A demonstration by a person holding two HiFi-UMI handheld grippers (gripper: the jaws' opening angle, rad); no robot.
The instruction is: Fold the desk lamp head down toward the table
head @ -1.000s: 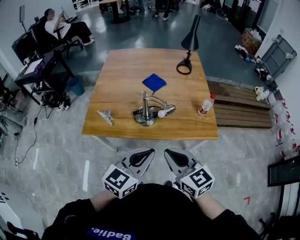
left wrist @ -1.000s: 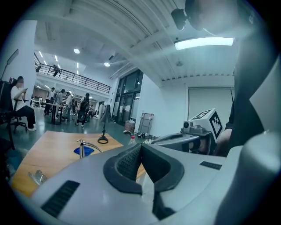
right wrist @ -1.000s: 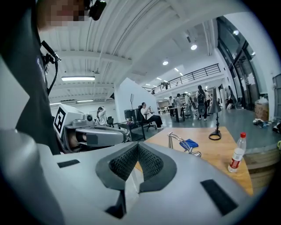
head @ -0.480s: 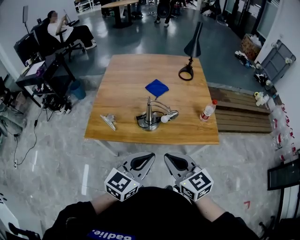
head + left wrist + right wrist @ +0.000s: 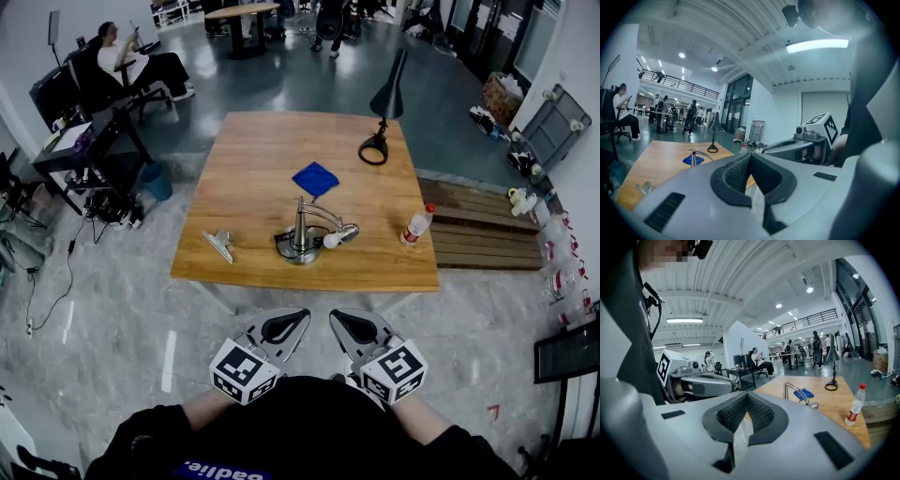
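Observation:
A silver desk lamp (image 5: 307, 234) stands near the front middle of the wooden table (image 5: 253, 150), its arm bent over and its bulb head (image 5: 336, 236) low by the tabletop. A black desk lamp (image 5: 382, 105) stands upright at the far right corner. My left gripper (image 5: 281, 328) and right gripper (image 5: 352, 328) hang side by side close to my body, short of the table's near edge. Both are shut with nothing between the jaws. The silver lamp (image 5: 800, 393) shows beyond the right gripper (image 5: 746, 397), and small (image 5: 693, 157) beyond the left gripper (image 5: 751, 157).
A blue cloth (image 5: 315, 178) lies behind the silver lamp. A plastic bottle with a red cap (image 5: 413, 225) stands at the front right, and a small metal clip (image 5: 221, 244) lies front left. Wooden pallets (image 5: 487, 234) sit right of the table; a seated person (image 5: 131, 61) is far left.
Only the head view has shifted a little. Both grippers stay shut in the same spot, and nothing on the table has moved.

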